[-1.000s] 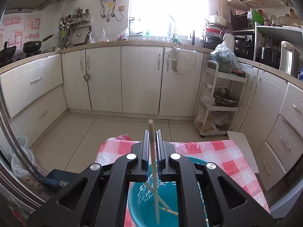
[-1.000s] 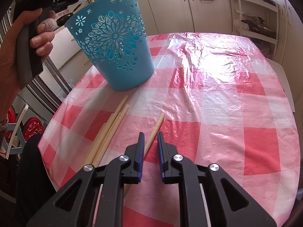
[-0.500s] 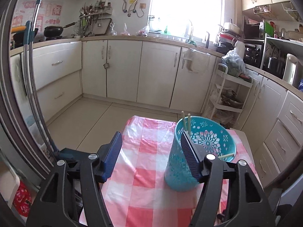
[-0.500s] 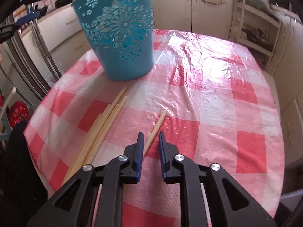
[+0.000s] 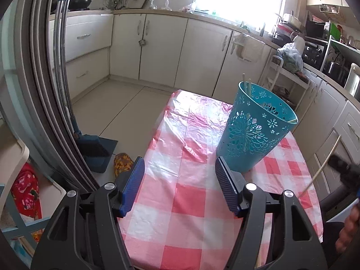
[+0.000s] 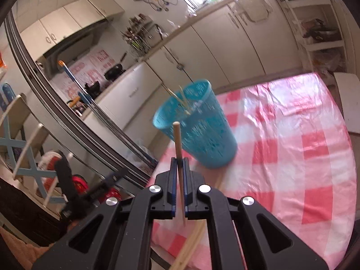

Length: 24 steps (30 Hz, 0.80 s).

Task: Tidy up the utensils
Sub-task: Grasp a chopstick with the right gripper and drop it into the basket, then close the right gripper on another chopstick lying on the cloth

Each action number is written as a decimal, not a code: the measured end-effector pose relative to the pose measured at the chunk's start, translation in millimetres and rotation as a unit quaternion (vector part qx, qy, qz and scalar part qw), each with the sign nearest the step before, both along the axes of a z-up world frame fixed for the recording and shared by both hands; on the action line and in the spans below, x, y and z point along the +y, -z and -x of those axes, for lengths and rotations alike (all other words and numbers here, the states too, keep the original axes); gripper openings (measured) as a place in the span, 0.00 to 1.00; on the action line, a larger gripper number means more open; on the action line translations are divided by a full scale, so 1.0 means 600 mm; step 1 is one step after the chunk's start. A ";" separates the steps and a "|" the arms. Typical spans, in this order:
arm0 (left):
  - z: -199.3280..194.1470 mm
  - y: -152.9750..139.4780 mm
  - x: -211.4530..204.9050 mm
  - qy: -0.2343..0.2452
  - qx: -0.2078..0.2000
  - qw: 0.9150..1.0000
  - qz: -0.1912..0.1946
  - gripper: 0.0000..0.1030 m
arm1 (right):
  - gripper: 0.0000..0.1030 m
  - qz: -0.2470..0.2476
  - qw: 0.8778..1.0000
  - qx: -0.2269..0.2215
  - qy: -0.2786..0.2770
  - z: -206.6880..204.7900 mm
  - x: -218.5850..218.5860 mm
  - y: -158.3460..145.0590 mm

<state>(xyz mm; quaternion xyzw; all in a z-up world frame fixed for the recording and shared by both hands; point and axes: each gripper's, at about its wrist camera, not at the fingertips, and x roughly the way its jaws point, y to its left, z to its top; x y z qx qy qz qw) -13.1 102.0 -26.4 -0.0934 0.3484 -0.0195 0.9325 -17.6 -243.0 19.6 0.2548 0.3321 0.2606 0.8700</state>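
Observation:
A teal perforated cup [image 5: 254, 130] stands upright on the red-checked tablecloth [image 5: 189, 193], with chopstick ends [image 5: 246, 86] poking out of it. My left gripper [image 5: 177, 186] is open and empty, just in front and left of the cup. My right gripper [image 6: 179, 168] is shut on a wooden chopstick [image 6: 177, 144], held upright above the table with the cup [image 6: 202, 135] just beyond it. That held chopstick also shows at the right edge of the left wrist view [image 5: 324, 164]. More chopsticks [image 6: 193, 240] lie on the cloth below the right gripper.
The table's left edge drops to the tiled floor, where a dustpan and brush [image 5: 94, 148] stand. Sliding door rails [image 5: 51, 90] run along the left. White kitchen cabinets [image 5: 180, 51] and a shelf cart [image 5: 290, 78] line the far side.
My left gripper let go of its chopstick into the cup, opened and pulled back. My right gripper closed on a chopstick from the table and lifted it upright toward the cup.

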 end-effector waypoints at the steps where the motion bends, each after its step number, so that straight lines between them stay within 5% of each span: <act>1: 0.004 0.001 0.002 0.000 0.000 1.000 0.002 0.60 | 0.05 -0.007 1.000 -0.017 -0.003 -0.008 0.004 -0.024; 6: 0.009 -0.005 0.006 -0.002 -0.003 1.000 0.005 0.60 | 0.05 -0.019 0.996 -0.087 -0.008 -0.056 0.018 -0.124; 12: 0.005 -0.003 0.018 -0.012 0.004 1.000 0.017 0.60 | 0.02 0.026 0.992 -0.126 0.014 -0.117 0.039 -0.189; 18: 0.006 0.007 0.025 -0.016 0.011 1.000 0.023 0.60 | 0.02 0.063 0.992 -0.110 0.025 -0.170 0.059 -0.173; 23: 0.003 0.024 0.030 -0.021 0.025 0.999 0.025 0.60 | 0.02 0.089 0.994 -0.056 -0.007 -0.174 0.056 -0.120; 24: 0.003 0.029 0.032 -0.022 0.028 0.999 0.026 0.60 | 0.19 0.100 0.994 -0.043 -0.016 -0.166 0.051 -0.107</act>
